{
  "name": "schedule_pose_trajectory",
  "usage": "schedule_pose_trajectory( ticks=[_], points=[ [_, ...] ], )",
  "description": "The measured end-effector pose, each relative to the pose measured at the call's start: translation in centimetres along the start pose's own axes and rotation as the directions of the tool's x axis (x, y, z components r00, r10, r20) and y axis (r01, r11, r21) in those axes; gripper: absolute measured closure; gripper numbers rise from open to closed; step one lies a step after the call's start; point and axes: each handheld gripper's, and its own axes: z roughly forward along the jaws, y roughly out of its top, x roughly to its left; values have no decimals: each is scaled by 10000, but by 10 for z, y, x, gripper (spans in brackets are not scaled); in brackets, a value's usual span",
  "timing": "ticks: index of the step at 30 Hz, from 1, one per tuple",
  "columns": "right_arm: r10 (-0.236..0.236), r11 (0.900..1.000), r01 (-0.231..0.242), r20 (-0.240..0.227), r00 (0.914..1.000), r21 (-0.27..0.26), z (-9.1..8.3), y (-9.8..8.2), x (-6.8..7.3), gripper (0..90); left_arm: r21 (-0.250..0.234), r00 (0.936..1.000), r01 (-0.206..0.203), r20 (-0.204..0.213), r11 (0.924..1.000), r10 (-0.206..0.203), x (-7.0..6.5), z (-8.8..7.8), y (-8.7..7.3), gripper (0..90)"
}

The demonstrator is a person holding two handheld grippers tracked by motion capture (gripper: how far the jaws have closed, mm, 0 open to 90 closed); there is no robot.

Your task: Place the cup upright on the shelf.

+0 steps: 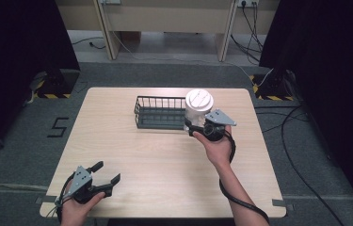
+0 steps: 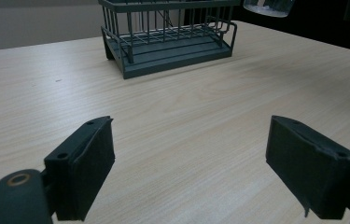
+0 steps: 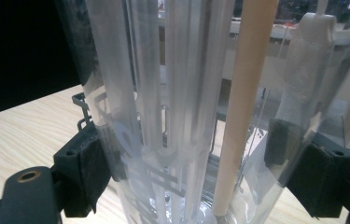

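Note:
A clear plastic jar [image 1: 197, 108] with a white lid is lifted above the table by my right gripper [image 1: 201, 128], which is shut on its lower body. In the right gripper view the jar [image 3: 196, 102] holds several clear tubes and one tan stick between the two black pads [image 3: 88, 172]. The jar hangs at the right end of a dark wire basket [image 1: 160, 112]. My left gripper [image 1: 106, 173] rests open near the table's front left corner, nothing between its jaws. Ahead of the left gripper [image 2: 191, 168] stands the basket [image 2: 168, 37], with the jar's base [image 2: 268, 7] above its right end.
The wooden table [image 1: 164, 165] has bare room across its middle and front. Dark curtains flank both sides, and cables [image 1: 296, 141] lie on the floor to the right. A desk frame stands behind the table.

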Motion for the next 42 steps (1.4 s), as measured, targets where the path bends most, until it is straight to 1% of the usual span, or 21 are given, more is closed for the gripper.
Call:
schedule_pose_trajectory(
  ticks=[17, 26, 37, 40, 41, 42],
  points=[
    [-49, 9999, 49, -30, 10000, -117, 17, 18, 2, 186, 9, 10000, -11, 24, 10000, 11, 0, 0, 0, 147],
    [-69, 9999, 69, -33, 10000, -100, 32, 28, 2, 186, 13, 10000, 4, 39, 10000, -4, 1, 0, 0, 148],
    [-91, 9999, 90, -26, 10000, -109, 47, 35, 3, 186, 2, 10000, 24, 69, 10000, -24, 1, 0, 0, 148],
    [-72, 9999, 72, 1, 10000, -93, 54, 39, 3, 186, 3, 10000, 16, 74, 10000, -16, 0, 0, 0, 148],
    [-72, 9999, 72, 1, 10000, -93, 54, 39, 3, 186, 3, 10000, 16, 74, 10000, -16, 0, 0, 0, 148],
    [-47, 10000, 47, 26, 10000, -85, 58, 40, 3, 185, 1, 10000, 19, 73, 10000, -19, 1, 0, 0, 148]
  ],
)
